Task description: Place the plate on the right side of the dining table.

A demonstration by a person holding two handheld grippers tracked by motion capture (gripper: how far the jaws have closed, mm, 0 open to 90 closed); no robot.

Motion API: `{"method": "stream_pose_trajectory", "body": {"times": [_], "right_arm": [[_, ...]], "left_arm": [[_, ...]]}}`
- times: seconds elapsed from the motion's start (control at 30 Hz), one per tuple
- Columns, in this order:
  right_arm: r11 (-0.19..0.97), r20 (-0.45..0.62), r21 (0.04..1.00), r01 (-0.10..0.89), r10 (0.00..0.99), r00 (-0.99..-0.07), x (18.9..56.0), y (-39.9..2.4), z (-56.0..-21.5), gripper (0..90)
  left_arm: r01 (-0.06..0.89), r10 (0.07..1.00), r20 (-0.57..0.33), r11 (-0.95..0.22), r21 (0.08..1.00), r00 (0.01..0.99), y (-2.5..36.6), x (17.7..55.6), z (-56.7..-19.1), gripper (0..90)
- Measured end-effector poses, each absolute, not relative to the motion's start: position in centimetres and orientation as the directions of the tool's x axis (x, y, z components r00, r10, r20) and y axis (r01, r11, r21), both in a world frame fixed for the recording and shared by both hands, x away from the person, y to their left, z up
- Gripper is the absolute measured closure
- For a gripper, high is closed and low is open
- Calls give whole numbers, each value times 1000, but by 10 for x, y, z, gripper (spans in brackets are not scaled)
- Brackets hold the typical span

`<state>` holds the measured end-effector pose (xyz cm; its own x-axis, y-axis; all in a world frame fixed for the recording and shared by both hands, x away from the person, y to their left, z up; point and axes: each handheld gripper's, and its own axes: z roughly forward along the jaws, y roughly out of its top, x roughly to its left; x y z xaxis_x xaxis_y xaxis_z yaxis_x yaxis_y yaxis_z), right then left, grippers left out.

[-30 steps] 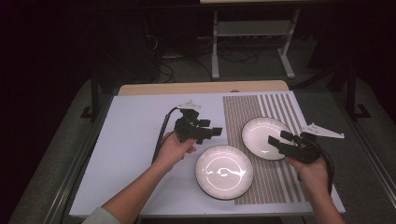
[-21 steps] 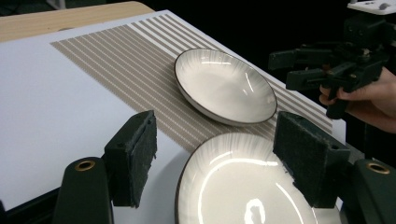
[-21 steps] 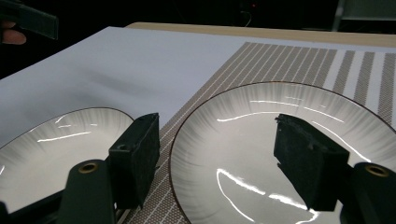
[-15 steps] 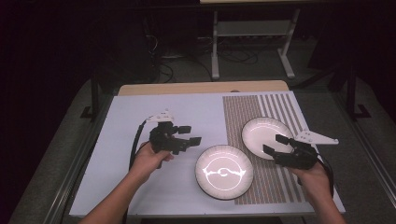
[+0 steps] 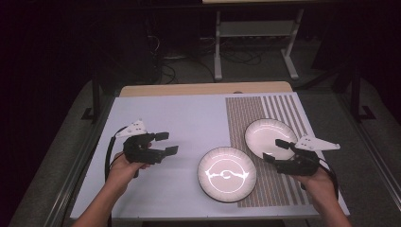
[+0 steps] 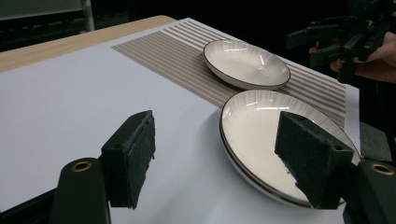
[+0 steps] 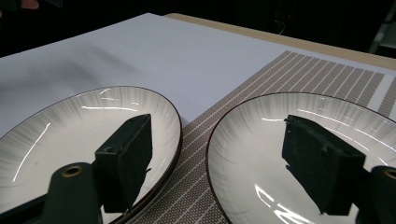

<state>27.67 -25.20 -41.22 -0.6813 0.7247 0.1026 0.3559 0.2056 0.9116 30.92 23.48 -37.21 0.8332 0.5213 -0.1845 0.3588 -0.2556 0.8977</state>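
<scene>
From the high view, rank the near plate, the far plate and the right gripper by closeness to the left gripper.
1. The near plate, straddling the edge of the striped mat, just right of the left gripper.
2. The far plate, on the striped mat, farther right and back.
3. The right gripper, at the table's right side, its fingers at the far plate's rim.

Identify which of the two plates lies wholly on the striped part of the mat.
The far plate, by the right gripper. The near plate straddles the edge, mostly on the plain white part.
</scene>
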Motion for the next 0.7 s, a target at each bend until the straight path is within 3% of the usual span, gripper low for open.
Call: {"method": "stream_pose_trajectory", "body": {"times": [0.7], "right_arm": [[204, 86, 933, 295, 672, -736, 266, -259, -410, 230]], "left_arm": [[262, 539, -117, -201, 944, 834, 313, 275, -376, 269]]}}
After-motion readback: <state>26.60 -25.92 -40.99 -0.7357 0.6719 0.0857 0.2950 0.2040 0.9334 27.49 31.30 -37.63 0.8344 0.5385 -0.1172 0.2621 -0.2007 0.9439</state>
